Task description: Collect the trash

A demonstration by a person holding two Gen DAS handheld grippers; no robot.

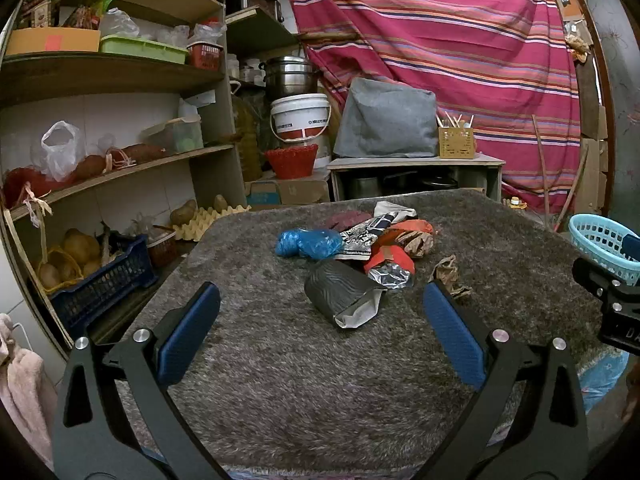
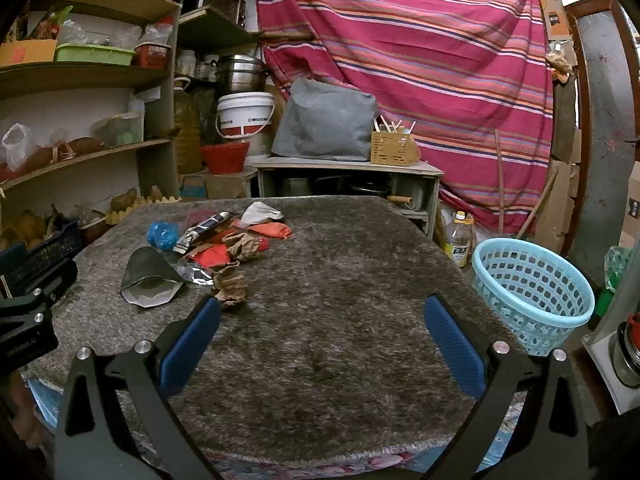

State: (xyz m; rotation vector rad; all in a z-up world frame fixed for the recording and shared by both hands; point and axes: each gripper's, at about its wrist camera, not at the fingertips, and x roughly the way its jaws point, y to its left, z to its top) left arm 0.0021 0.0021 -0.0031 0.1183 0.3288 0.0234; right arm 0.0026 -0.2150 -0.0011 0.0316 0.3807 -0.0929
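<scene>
Hovering, left gripper: fingers wide, nothing held
Right gripper: fingers wide, nothing held
Trash pile: on grey rug
Basket: beside rug

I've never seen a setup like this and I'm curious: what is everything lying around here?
rug: one, grey-brown shag, covers the table
pouch: one, dark grey, open, nearest trash piece
blue bag: one, crumpled, left of pile
red wrappers: a few, mid pile
foil: one scrap, silver, beside the pouch
brown paper: crumpled wads, right edge of pile
basket: one, light blue, right of table
shelves: wooden, left wall, full of goods
bucket: one, white, behind
curtain: striped red, back
left tool: open, holds nothing
right tool: open, holds nothing
</scene>
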